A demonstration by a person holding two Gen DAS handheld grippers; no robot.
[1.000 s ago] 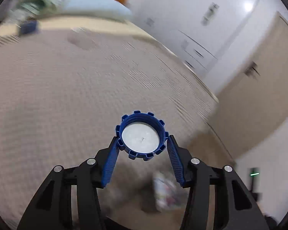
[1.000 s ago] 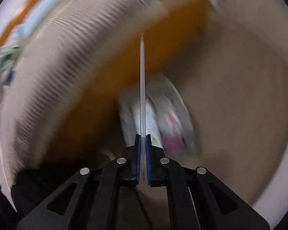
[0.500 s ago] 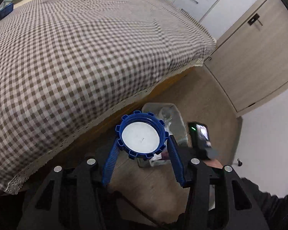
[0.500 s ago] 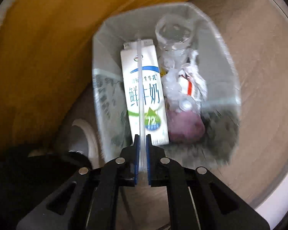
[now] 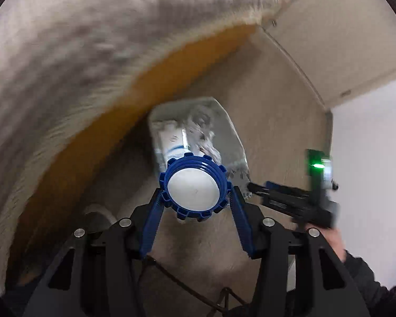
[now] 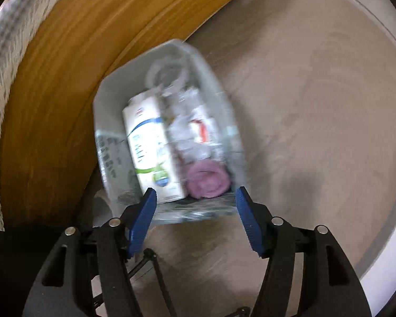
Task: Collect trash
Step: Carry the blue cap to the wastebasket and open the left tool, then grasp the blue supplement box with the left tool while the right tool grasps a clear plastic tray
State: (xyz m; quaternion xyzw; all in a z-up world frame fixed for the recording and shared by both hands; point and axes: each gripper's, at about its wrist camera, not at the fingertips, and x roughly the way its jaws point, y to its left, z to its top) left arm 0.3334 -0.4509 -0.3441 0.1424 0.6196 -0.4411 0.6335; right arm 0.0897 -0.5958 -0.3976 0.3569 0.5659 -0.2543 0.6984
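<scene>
Right fingers (image 6: 195, 206) just opened, straw gone; left view shows fingers (image 5: 195, 198) gripping blue cap (image 5: 194, 186).

One blue bottle cap (image 5: 194, 187) is in view. One clear-lined trash bin (image 6: 106, 111) stands on the floor, and in it lie one milk carton (image 6: 151, 148), one pink rolled item (image 6: 207, 177) at its near edge, and crumpled clear plastic (image 6: 183, 132) too blurred to count. Two grippers show.

Left claw (image 5: 195, 198) grips a blue cap (image 5: 194, 189) above the trash bin (image 5: 235, 137).
</scene>
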